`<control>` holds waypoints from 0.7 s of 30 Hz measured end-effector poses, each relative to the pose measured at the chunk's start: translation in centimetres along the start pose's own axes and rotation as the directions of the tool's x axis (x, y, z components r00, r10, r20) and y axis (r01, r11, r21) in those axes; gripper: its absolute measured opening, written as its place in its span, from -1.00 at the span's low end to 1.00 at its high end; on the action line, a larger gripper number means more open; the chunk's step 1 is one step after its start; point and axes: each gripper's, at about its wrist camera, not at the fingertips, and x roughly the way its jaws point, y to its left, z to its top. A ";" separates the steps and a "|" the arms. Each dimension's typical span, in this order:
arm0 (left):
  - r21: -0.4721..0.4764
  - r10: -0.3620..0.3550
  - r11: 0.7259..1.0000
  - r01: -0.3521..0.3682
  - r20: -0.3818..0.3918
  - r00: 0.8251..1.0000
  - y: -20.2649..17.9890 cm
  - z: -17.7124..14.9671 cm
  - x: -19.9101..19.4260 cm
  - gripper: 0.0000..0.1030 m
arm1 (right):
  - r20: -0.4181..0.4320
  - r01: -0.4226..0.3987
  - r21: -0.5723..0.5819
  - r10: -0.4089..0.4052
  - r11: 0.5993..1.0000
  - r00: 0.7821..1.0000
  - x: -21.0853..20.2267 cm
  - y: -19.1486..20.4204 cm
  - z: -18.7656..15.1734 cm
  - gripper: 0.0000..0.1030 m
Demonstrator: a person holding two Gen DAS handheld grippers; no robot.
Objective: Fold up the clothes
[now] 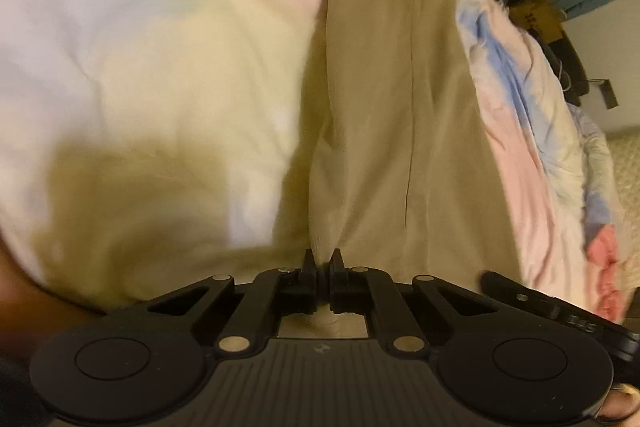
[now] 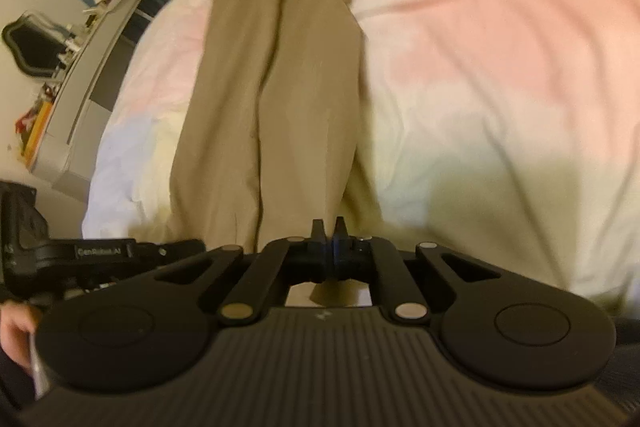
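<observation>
Khaki trousers (image 1: 384, 115) lie lengthwise on a bed covered by a pastel tie-dye bedspread (image 1: 140, 47), legs side by side and running away from both cameras toward a bunched far end. Left tool (image 1: 322, 259): fingers drawn nearly together and pinching the near hem of the trousers, fabric visibly passing between them. Right tool (image 2: 329, 227): fingers likewise pressed close on the near edge of the same garment, cloth showing in the gap below. Both views are motion-blurred, so the exact bite of each pinch is uncertain.

Step in hand, as judged: the near end of the trousers is gripped at two points, ready for a lengthwise fold. The next move would call for lifting both tools together, keeping the hem taut and level, carrying it over toward the far end, and laying it down with edges aligned; uneven travel would skew the fold.

Legible writing: the left tool's body, seen from the right wrist, bears "GenRobot.AI" (image 2: 105, 251). Lettering on the right tool's body in the left view is too blurred to read. A grey shelf unit (image 2: 80, 75) stands beside the bed.
</observation>
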 end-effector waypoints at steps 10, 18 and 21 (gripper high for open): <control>0.111 0.088 0.989 -0.095 0.066 0.994 -1.9 -0.8 -1.6 -0.50 | -0.036 0.093 -0.015 -0.093 0.996 0.995 0.0 -0.7 -0.3 -0.83; 0.244 0.062 0.963 -0.115 0.212 0.975 -4.4 -0.3 -5.9 0.28 | 0.136 0.060 -0.023 -0.056 0.998 0.989 -3.7 -0.3 0.9 0.67; 0.311 0.066 0.934 -0.179 0.341 0.938 -6.8 1.5 -6.9 0.44 | 0.261 0.044 -0.035 -0.034 0.998 0.965 -3.8 1.0 3.2 0.67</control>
